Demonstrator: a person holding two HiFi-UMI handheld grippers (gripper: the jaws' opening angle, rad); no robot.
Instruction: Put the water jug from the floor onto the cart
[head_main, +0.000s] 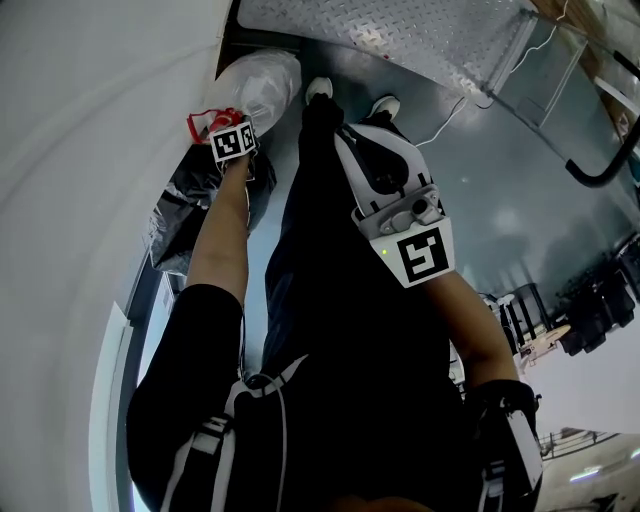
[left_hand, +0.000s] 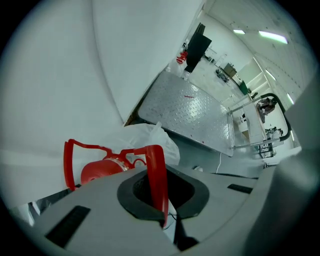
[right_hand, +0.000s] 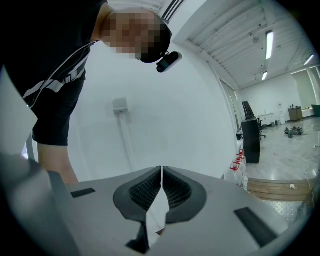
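The water jug (head_main: 262, 85) is cloudy, translucent plastic; its red handle (left_hand: 156, 165) and red cap (left_hand: 97, 170) are glossy moulded plastic. The cart deck (left_hand: 195, 112) is silvery metal tread plate — a raised, rough pattern with a dull shine. The right gripper (right_hand: 161, 170) has a matt grey plastic shell and dark ribbed pads (right_hand: 142, 192). The floor (head_main: 500, 180) is smooth grey, faintly glossy.

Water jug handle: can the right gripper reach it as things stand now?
Probably not: the left gripper is shut on the red handle, and the right gripper is shut, aimed away from it.
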